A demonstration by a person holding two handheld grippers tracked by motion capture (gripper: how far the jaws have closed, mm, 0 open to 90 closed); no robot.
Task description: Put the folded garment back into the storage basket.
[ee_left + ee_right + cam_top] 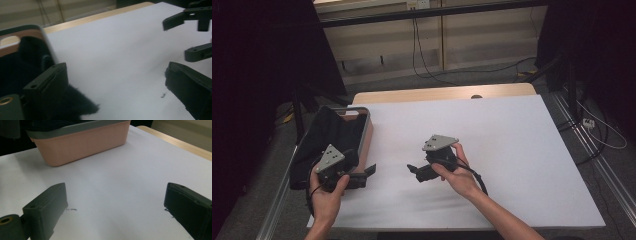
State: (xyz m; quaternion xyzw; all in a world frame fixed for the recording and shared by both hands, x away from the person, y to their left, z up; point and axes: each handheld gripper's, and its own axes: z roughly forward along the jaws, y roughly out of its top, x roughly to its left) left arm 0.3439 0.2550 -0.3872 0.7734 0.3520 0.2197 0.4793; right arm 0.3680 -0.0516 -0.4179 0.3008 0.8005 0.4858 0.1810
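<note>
White table [512, 150]: flat, wood edge along the far side. Pink basket [366, 137] (grey rim): at the table's left edge, black cloth [329, 137] heaped inside and spilling over its outer side. Left gripper [368, 171]: just beside the basket's near corner, jaws wide apart, holding nothing. Right gripper [413, 169]: mid-table, pointed toward the basket, jaws wide apart, holding nothing.

High view: up above, looking forward and down at the whole white table [492, 150]. Left gripper view: low and close, looking across the table. Right gripper view: low, facing the pink basket [82, 142], also seen from above.
</note>
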